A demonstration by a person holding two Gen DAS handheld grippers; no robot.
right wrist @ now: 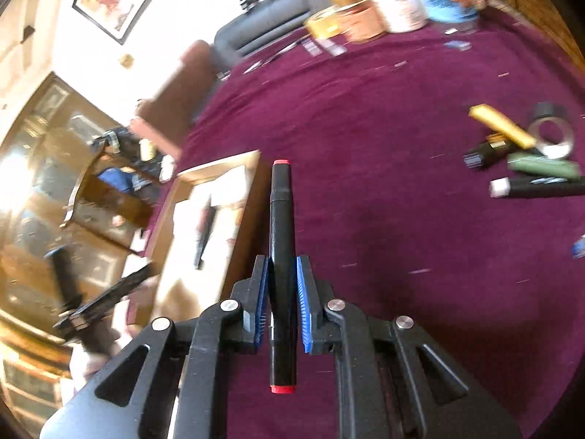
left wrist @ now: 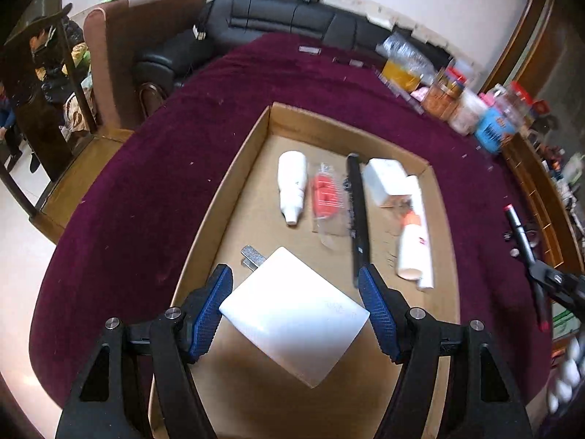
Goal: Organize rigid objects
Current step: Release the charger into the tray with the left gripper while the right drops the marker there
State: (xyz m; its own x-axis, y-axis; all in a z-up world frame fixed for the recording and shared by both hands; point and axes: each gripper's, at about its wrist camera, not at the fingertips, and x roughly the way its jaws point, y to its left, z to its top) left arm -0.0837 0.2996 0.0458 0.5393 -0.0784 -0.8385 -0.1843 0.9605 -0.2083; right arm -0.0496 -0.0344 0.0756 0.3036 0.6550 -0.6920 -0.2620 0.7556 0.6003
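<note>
In the left wrist view the left gripper (left wrist: 296, 303), at the lower middle of the frame, is clenched on a white square plug-in charger with metal prongs (left wrist: 292, 314); its blue ribbed pads (left wrist: 208, 314) press on the charger's two opposite edges. The charger hangs over the near end of a shallow brown cardboard box (left wrist: 256, 139) that fills the centre of the frame on a dark maroon velvet tablecloth (left wrist: 146, 183).

Inside the box, toward its upper half, lie a small white plastic bottle (left wrist: 292, 186), a clear packet with orange-red contents (left wrist: 325, 197), a long black stick-shaped object (left wrist: 356, 212), a white rectangular block (left wrist: 385, 179) and a white tube with a red label (left wrist: 413, 234), side by side.

In the right wrist view the right gripper (right wrist: 281, 285), at the lower middle, is clamped on a black marker pen with red ends (right wrist: 280, 219), which stands lengthwise between the pads and points up the frame. The box shows at centre left, blurred. At the right edge lie a gold tube (right wrist: 502, 126), a silver tape roll (right wrist: 552, 135), a green tube (right wrist: 541, 166) and another black marker with a pale cap (right wrist: 541, 186), clustered on the cloth
</note>
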